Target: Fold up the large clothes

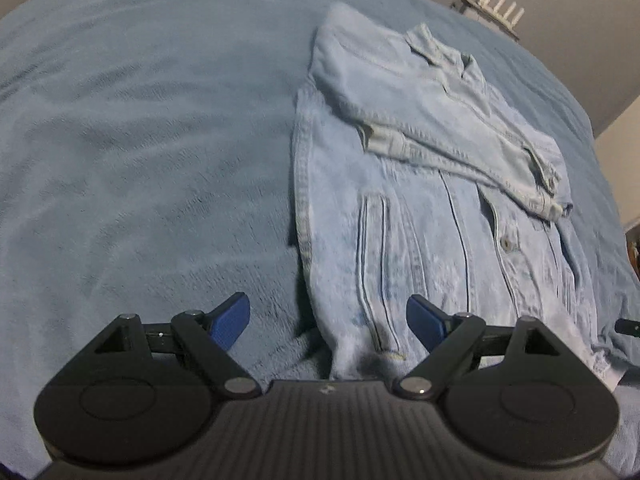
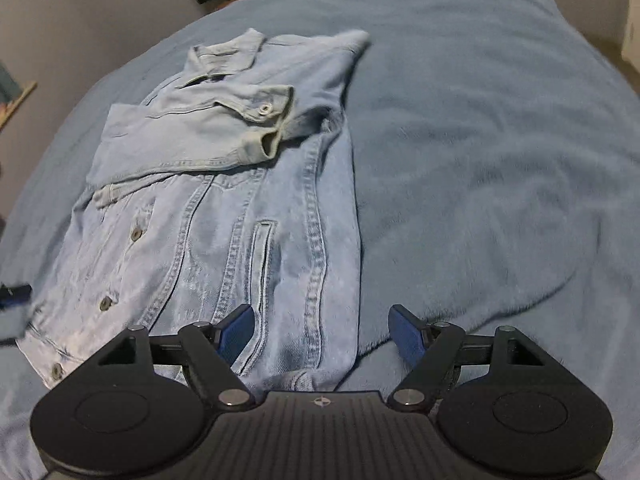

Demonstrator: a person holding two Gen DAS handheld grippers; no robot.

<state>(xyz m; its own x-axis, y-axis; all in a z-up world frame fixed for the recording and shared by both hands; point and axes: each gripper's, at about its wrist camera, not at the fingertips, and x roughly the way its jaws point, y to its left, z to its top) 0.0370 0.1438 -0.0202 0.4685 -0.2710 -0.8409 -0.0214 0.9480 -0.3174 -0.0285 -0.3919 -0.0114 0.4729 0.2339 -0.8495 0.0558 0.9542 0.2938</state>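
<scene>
A light blue denim jacket [image 1: 424,216] lies front up on a blue blanket [image 1: 140,160], both sleeves folded across its chest. My left gripper [image 1: 328,322] is open, its blue pads astride the jacket's near left hem corner, just above it. My right gripper [image 2: 322,330] is open over the near right hem corner of the jacket [image 2: 224,216]. The other gripper's tip shows at the far edge of each view [image 1: 628,326] [image 2: 14,294].
The blanket [image 2: 500,160] covers the whole bed and spreads wide to the outer side of each gripper. A white router with antennas [image 1: 496,10] stands beyond the bed's far edge. Grey walls lie behind.
</scene>
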